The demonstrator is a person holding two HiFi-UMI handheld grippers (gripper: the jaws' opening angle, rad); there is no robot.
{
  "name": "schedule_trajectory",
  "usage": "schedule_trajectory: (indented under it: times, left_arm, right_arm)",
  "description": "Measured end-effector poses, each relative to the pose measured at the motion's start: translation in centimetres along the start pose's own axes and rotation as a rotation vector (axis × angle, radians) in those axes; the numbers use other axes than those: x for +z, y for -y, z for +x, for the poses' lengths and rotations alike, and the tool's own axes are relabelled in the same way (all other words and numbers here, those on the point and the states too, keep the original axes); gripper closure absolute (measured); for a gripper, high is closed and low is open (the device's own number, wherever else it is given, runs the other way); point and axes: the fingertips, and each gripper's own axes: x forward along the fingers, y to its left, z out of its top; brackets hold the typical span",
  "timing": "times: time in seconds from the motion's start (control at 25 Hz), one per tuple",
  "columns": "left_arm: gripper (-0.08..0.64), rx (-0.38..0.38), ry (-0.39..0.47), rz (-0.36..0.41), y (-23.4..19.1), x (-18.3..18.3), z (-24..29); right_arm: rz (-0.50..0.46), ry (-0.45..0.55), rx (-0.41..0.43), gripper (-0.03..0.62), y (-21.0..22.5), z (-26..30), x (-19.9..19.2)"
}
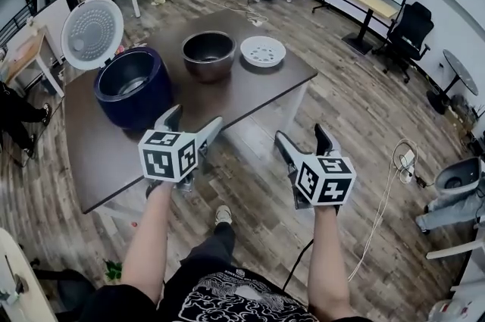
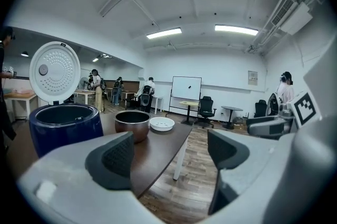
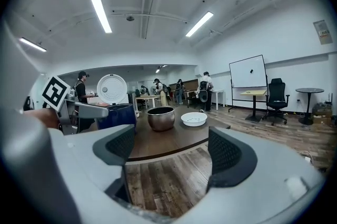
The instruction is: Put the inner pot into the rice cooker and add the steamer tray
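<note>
The inner pot (image 1: pixel 208 54) is sitting upright and empty on the brown bench (image 1: pixel 106 161) in the upper middle of the head view. It is standing between the dark blue rice cooker (image 1: pixel 132 85) at its left and the white steamer tray (image 1: pixel 262 51) just beside it at its right, with a small gap showing on the cooker's side. The cooker's lid (image 1: pixel 92 32) is standing open toward the upper left, leaving the cooker's mouth uncovered. A bare stretch of bench is running from the cooker down to the lower left. The bench's near edge is slanting from lower left to middle right and ending in a corner just past the tray. Below that edge, open wooden floor (image 1: pixel 250 176) is filling the middle of the frame. The left hand-held gripper (image 1: pixel 194 118) is hovering over the near edge, below the cooker and pot, its jaws apart with nothing between them. The right hand-held gripper (image 1: pixel 301 134) is hanging over the floor, off the bench, its jaws likewise spread and holding nothing. The pot is lying well apart from both. It is showing far off in the gap between the jaws in the right gripper view (image 3: pixel 161 118), and just above the left-hand jaw in the left gripper view (image 2: pixel 132 124).
</note>
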Motion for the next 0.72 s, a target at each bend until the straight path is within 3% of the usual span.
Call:
schedule_trajectory:
  times: [0.72]
  left_arm:
    - [0.119,-0.008,-0.033,0.003,-11.1,6.7,17.1]
  right_arm:
    - [0.006,-0.041,0.028,0.169,2.8,21.9,7.0]
